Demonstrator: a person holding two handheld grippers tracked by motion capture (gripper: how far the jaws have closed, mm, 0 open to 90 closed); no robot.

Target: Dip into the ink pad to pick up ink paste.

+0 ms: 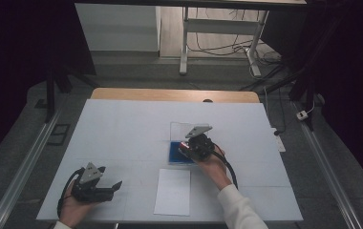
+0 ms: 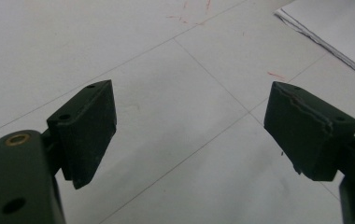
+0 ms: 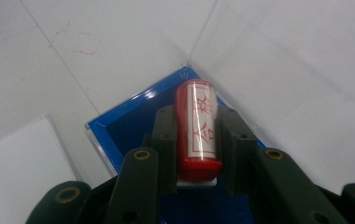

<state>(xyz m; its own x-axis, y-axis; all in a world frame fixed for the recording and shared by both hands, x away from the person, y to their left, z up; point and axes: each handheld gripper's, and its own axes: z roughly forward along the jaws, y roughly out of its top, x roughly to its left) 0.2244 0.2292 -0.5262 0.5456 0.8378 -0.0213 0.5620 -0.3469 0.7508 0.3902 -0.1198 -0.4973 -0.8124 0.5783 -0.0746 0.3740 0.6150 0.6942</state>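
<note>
Right gripper point(image 3: 198, 154) clamped on a red stamp point(image 3: 196, 128), jaws tight against both its sides; the stamp has a white label with red characters and is held over the blue tray point(image 3: 119, 130). Left gripper point(image 2: 189, 135) wide open, holding nothing, just above bare table.

Table point(image 1: 122, 129): white top, faint grid lines, a few red marks.
Paper point(image 1: 173, 191): white sheet, just in front of the tray, on the person's side.
Tray, high view point(image 1: 174, 151): near table centre, clear lid point(image 1: 182, 129) standing open behind it.
Left gripper, high view point(image 1: 115, 186): well left of the tray, near the table's front edge, apart from the paper.
</note>
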